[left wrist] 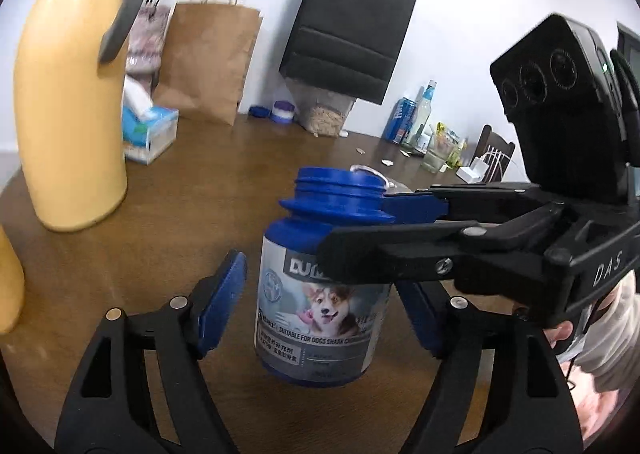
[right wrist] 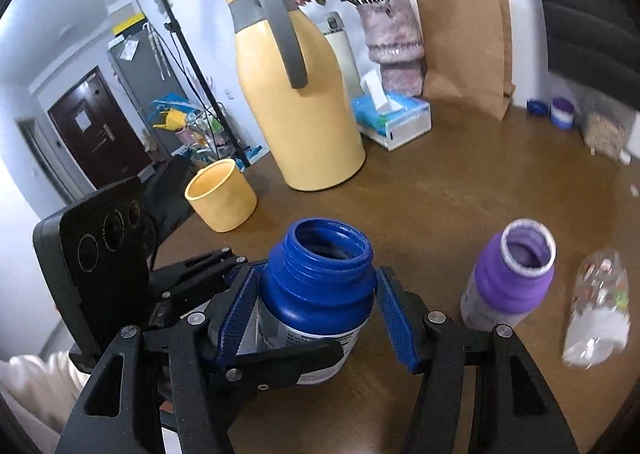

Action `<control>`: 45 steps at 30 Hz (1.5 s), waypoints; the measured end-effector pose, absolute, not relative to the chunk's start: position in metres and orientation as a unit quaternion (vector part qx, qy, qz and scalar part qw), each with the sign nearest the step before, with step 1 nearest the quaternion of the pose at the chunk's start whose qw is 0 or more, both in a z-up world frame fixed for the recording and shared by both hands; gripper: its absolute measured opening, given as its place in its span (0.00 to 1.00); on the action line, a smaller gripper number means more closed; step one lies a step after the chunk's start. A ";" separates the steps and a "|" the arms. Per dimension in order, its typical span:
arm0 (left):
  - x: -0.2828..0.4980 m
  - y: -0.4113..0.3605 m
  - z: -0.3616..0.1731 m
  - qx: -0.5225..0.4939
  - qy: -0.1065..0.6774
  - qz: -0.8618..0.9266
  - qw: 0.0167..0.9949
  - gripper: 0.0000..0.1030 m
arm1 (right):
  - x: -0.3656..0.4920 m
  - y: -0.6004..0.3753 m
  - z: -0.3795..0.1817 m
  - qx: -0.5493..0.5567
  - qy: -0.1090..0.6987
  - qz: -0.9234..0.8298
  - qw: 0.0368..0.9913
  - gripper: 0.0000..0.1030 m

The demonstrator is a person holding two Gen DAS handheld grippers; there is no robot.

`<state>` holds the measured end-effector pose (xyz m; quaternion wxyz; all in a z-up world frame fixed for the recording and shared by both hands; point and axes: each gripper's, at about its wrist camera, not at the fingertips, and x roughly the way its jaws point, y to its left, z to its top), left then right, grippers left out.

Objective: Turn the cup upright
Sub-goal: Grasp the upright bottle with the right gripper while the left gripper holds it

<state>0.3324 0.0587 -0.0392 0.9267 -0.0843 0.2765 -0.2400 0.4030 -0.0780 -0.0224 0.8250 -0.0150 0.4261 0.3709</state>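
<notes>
The blue bottle with a dog picture on its label stands upright on the brown table, its mouth open and facing up. My left gripper is open around its lower body, with a gap between the left pad and the label. My right gripper reaches in level at shoulder height, and its blue pads press against both sides of the bottle's shoulder. In the left wrist view, the right gripper comes in from the right, one finger in front of the bottle and one behind.
A tall yellow jug and a yellow cup stand at back left. A purple open bottle and a lying clear plastic bottle are to the right. A tissue box, paper bags and jars line the wall.
</notes>
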 end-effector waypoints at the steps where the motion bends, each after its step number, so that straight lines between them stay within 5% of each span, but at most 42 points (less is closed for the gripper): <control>1: 0.333 0.055 -0.036 -0.073 0.271 -0.247 0.927 0.60 | 0.403 -0.078 -0.021 -0.019 0.422 0.371 0.827 0.63; 16: 0.366 0.056 -0.024 -0.071 0.242 -0.207 0.945 0.59 | 0.443 -0.075 -0.001 -0.078 0.381 0.392 0.834 0.65; 23: 0.403 0.068 -0.011 -0.074 0.215 -0.153 0.962 0.59 | 0.494 -0.053 0.012 -0.086 0.333 0.407 0.847 0.74; 45: 0.392 0.047 -0.057 -0.077 0.265 -0.150 0.950 0.59 | 0.467 -0.062 -0.062 -0.055 0.385 0.404 0.828 0.74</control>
